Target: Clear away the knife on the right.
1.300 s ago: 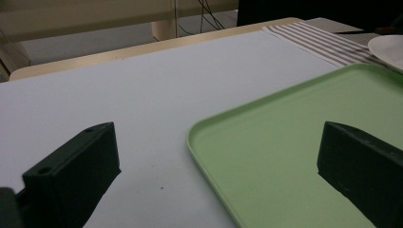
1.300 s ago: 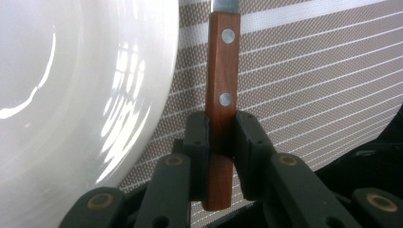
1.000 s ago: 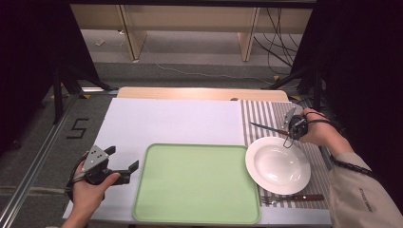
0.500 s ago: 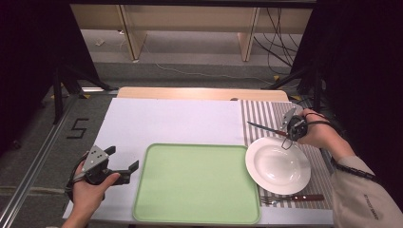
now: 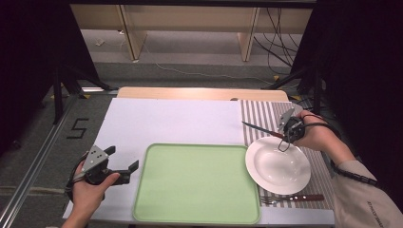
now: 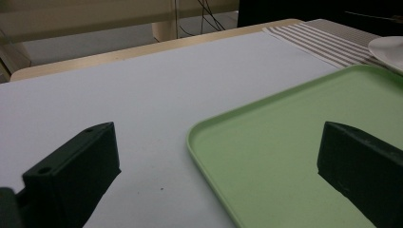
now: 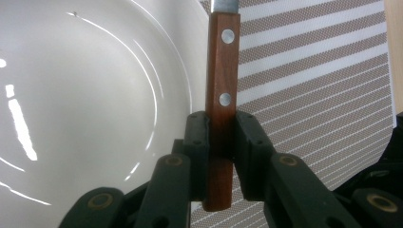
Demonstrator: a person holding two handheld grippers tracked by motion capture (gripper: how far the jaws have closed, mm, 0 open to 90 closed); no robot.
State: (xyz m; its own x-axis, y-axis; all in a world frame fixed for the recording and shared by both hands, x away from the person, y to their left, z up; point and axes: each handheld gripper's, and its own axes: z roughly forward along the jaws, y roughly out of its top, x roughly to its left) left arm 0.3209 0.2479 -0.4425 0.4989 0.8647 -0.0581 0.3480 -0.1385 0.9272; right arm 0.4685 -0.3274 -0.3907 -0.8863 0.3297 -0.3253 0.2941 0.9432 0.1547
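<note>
We look down on a broad rectangular table (image 5: 157,118) with a smooth white cover, carrying a matte pale-green tray (image 5: 197,183) with rounded corners and, to its right, a woven grey-and-white striped placemat (image 5: 266,114) under a glossy round white plate (image 5: 278,166). Our left tongs (image 5: 126,166), black and blocky, rest beside the tray's left edge with jaws wide apart around nothing. Our right tongs (image 7: 221,135) are clamped on the riveted reddish wooden handle of a knife (image 7: 222,71), raised just above the plate's far rim, while a matching fork (image 5: 292,198) lies nearer us.
</note>
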